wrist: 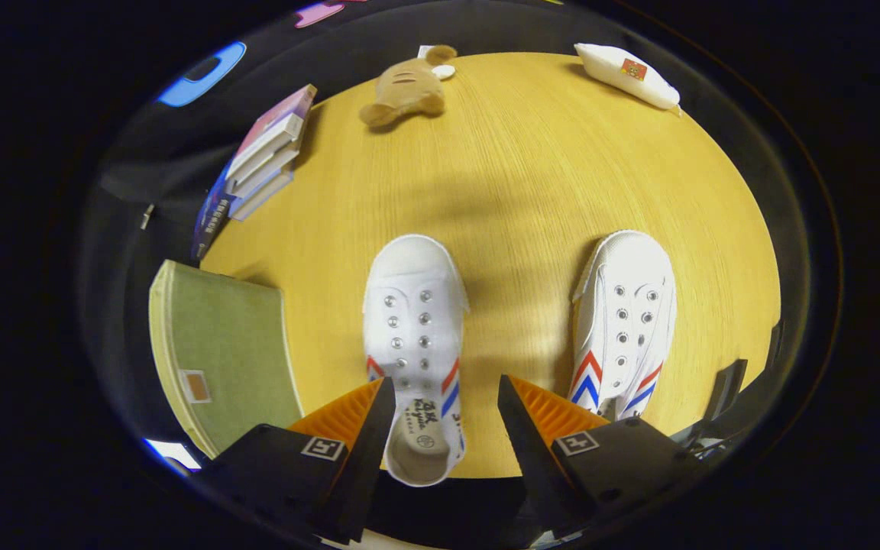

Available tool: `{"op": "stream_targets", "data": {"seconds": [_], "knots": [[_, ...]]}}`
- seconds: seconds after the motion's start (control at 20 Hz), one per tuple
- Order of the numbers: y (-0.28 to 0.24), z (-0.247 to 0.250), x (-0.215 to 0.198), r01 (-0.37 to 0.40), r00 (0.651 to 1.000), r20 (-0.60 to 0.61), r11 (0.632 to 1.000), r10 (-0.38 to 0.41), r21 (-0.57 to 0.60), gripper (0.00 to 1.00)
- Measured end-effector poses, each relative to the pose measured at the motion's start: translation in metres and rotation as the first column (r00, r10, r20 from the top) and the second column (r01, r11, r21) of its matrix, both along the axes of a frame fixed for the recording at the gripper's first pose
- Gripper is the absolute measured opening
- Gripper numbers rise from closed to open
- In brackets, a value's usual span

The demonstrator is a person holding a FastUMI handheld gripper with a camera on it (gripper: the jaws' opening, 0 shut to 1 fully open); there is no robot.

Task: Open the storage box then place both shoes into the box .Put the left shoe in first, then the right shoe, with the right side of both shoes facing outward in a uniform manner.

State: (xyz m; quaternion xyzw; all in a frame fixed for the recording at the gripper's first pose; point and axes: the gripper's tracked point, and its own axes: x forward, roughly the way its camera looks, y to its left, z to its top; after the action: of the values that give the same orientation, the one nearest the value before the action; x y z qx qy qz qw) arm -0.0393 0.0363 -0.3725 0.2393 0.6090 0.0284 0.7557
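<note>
Early stage. Storage box (218, 351), lower left of frame, lid on: not yet opened. Gripper (446, 405) spread wide, gripping nothing, heel of left shoe (415, 336) between fingers. Right shoe (623, 321) at lower right, on table (532, 176). Both shoes unboxed.

The left shoe (415, 336), white canvas with red and blue chevrons and metal eyelets, lies upright on the wooden table, toe pointing away. The matching right shoe (623, 321) lies well apart beside it, tilted slightly. The green storage box (218, 351), closed, sits left of the shoes.
</note>
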Motion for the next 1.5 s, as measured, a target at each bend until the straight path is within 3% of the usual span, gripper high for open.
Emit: {"op": "stream_targets", "data": {"seconds": [0.15,0.35,0.45,0.5,0.55,0.6,0.75,1.0,1.15,1.5], "knots": [[0.008,-0.016,0.006,0.030,1.000,-0.006,0.999,-0.030,0.022,0.78],[0.016,-0.025,0.011,0.001,1.000,0.012,1.000,-0.001,0.027,0.71],[0.022,-0.026,0.013,0.009,1.000,0.011,0.999,-0.010,0.049,0.57],[0.018,-0.026,0.012,0.022,1.000,0.003,0.999,-0.022,0.036,0.41],[0.013,-0.028,0.010,0.012,1.000,0.000,1.000,-0.012,0.010,0.40],[0.015,-0.032,0.011,0.008,1.000,0.002,1.000,-0.008,0.012,0.17],[0.014,-0.028,0.008,0.017,1.000,0.011,1.000,-0.018,0.011,0.09],[0.013,-0.012,-0.001,0.020,1.000,0.024,1.000,-0.020,0.015,0.09],[0.013,0.008,0.000,0.060,0.997,0.038,0.997,-0.062,0.058,0.09],[0.034,0.111,0.028,0.047,0.980,0.185,0.991,-0.071,0.126,0.09]]}}
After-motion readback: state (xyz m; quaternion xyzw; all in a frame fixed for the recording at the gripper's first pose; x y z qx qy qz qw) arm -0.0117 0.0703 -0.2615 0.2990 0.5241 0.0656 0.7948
